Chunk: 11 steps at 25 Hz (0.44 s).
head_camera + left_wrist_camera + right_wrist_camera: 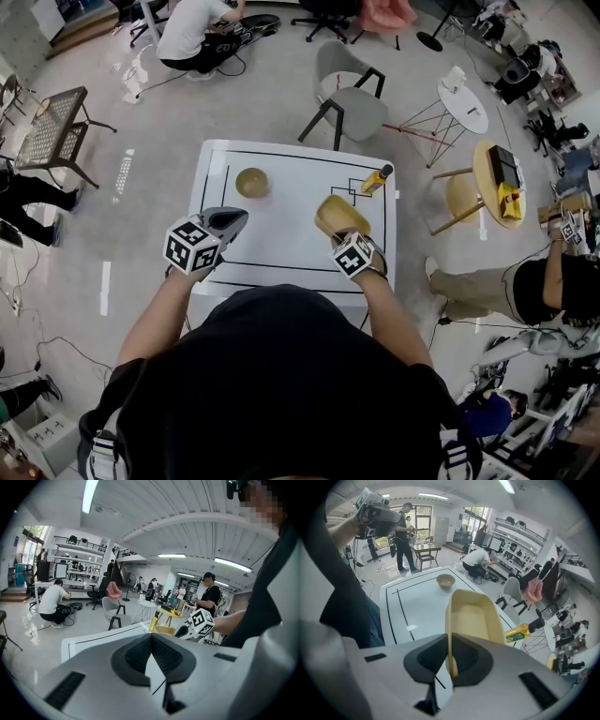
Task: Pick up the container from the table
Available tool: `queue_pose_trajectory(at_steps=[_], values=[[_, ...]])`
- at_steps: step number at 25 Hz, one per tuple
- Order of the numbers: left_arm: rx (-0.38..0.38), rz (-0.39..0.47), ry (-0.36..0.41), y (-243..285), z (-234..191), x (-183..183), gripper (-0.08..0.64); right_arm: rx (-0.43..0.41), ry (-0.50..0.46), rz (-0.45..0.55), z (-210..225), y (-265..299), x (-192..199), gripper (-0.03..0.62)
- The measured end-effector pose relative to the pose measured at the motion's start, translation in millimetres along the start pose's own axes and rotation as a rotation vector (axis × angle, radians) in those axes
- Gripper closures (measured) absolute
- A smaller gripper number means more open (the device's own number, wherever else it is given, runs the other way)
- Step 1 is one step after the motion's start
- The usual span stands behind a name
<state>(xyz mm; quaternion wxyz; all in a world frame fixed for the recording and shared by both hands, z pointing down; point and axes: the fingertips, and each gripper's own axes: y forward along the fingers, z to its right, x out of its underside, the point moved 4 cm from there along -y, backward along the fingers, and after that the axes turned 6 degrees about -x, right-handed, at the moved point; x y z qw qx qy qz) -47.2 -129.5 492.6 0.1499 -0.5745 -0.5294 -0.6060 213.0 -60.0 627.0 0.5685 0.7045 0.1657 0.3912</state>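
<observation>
Right gripper (449, 641) is clamped on the near wall of the pale yellow rectangular plastic container (471, 616), over the right part of the white table (281, 248). It's a thin-wall grip, so lift straight and keep it level (it looks empty, bare inside). Left gripper (151, 641) has its jaws together, holding nothing. The small tan round bowl (251, 182) looks empty too.

— White table (281, 246), black lines (281, 154) framing the top?
— Yes. Resting on it toward the far left, a small tan bowl (251, 182), upright, open side up.
— Right of the bowl?
— Well apart from it, by the far right corner, a yellow bottle (377, 178) with a dark cap, standing. Just bowl-side of the bottle, small black-outlined squares (357, 188) on the surface.
</observation>
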Motion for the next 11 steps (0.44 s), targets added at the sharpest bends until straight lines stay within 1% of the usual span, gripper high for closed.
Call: queue_pose_trajectory(at_steps=[11], values=[[0.012,-0.009,0.010,-3.0,-1.1,-1.2,0.554,0.007,-0.003,0.021,-9.2,-4.2,-11.3,0.565]])
